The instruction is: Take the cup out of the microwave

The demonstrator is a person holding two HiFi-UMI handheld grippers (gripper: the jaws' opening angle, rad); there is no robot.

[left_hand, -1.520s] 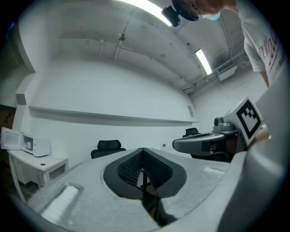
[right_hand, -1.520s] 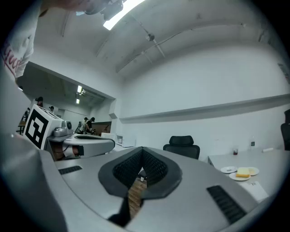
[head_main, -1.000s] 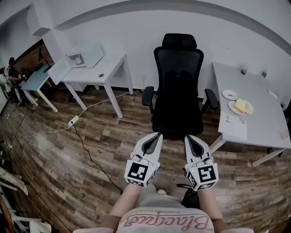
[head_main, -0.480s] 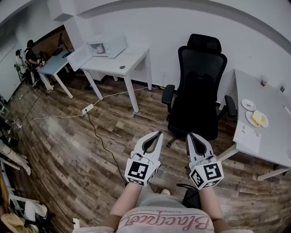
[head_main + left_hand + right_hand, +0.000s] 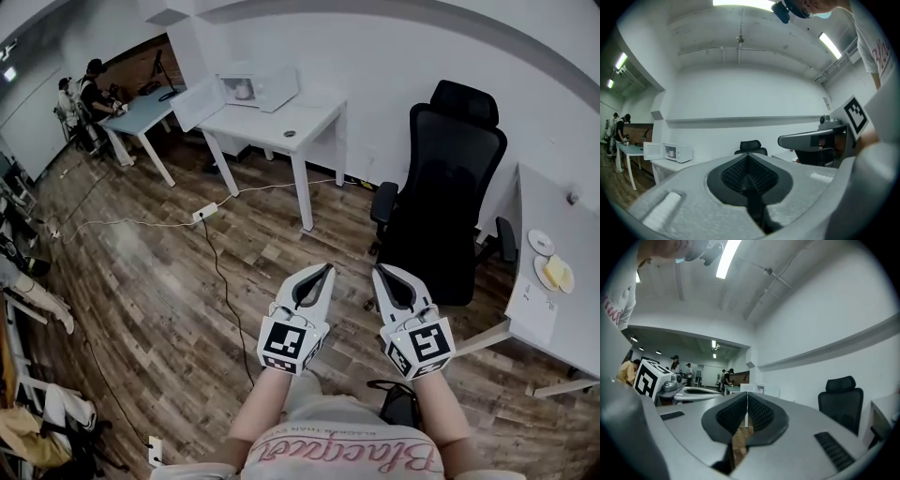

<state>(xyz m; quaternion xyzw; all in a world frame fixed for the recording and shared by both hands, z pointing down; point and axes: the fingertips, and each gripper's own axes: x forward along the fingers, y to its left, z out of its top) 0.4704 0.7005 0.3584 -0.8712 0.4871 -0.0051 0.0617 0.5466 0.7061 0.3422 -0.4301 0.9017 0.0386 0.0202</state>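
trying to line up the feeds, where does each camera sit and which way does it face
Head view: on the person's head, facing steeply down at floor; shows forearms, left gripper, right gripper.
Left gripper view: rides the left gripper, level along its shut jaws toward microwave and chair.
Right gripper view: rides the right gripper, along shut jaws; chair at right.
Shared: chair in all three.

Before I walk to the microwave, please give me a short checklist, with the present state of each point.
1. Door of the white box-shaped microwave open: ok.
2. Small pale cup seen inside it: ok.
3. Left gripper empty, jaws shut: ok.
4. Right gripper empty, jaws shut: ok.
5. Walking path free: not ok, a white cable with power strip lies across it.
6. Cup filled or not: cannot tell.
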